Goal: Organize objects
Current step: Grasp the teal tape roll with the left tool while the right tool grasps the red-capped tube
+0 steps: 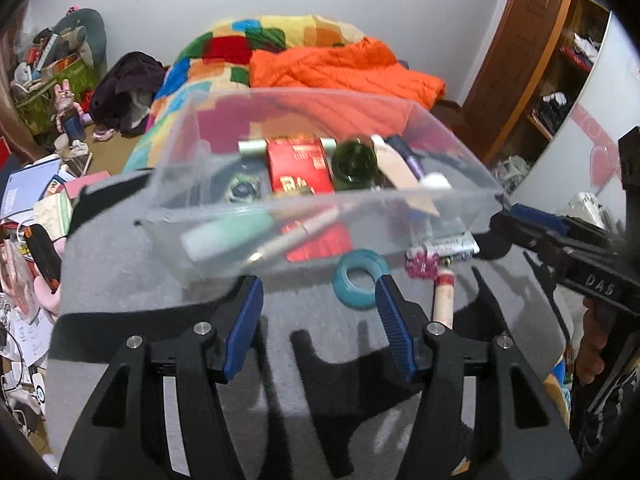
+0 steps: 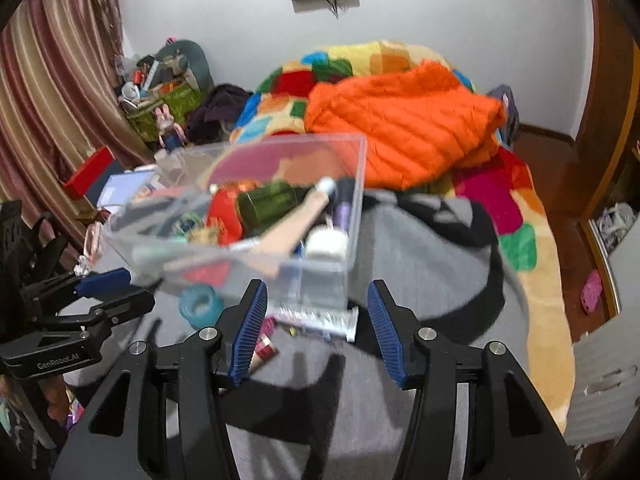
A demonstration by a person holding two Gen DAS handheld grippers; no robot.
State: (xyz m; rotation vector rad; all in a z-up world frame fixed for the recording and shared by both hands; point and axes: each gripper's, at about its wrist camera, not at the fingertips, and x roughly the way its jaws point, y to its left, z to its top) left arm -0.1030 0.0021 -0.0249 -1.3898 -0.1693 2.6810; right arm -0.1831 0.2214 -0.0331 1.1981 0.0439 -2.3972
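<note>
We see a clear bin on a grey cloth spread over a bed, its blurred walls smearing the red box, green jar and tubes inside. In front lie a teal tape ring, a beige tube and a silver tube, partly hidden behind blue pads. Our left hand-held gripper stands half open, holding nothing, its right pad just beside the ring. Our right hand-held gripper is also half open and empty near the bin's corner.
</note>
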